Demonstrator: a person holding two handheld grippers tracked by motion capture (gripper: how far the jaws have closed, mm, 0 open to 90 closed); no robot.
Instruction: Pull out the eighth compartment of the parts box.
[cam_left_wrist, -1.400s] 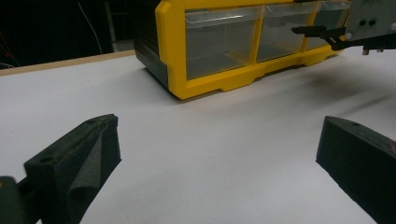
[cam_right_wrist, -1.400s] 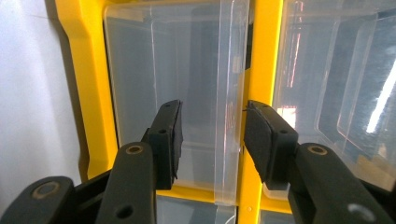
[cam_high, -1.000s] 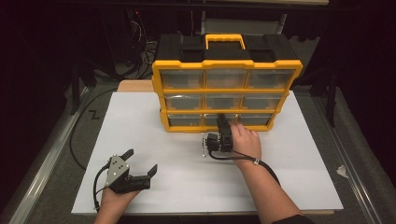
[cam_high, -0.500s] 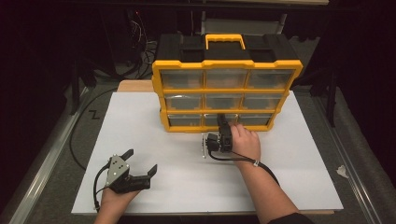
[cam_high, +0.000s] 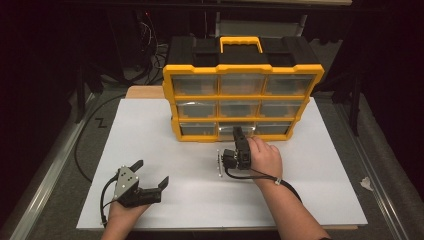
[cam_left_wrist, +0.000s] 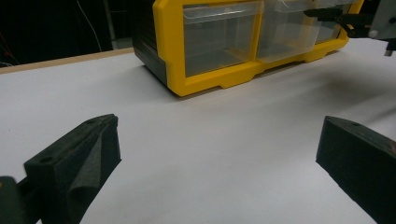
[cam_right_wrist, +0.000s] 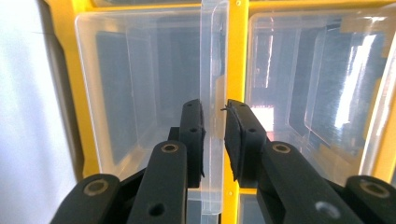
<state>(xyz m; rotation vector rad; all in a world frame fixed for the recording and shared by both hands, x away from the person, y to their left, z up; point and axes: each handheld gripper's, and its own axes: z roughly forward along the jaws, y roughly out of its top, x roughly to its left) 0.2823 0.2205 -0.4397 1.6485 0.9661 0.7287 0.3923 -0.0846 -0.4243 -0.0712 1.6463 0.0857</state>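
Altogether nine clear drawers (cam_high: 242, 84) fill one yellow organizer (cam_high: 243, 137); right hand-held gripper (cam_right_wrist: 214, 122) pinches a drawer tab (cam_right_wrist: 213, 84), left hand-held gripper (cam_high: 150, 172) gapes empty.

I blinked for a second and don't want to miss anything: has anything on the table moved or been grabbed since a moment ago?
Nothing has visibly changed. The right tool stays at the bottom middle drawer of the yellow organizer, its jaws on either side of the clear drawer tab. The left tool still rests open on the white board.

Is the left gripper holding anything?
No: the left gripper rests open on the white board, jaws spread with nothing between them.
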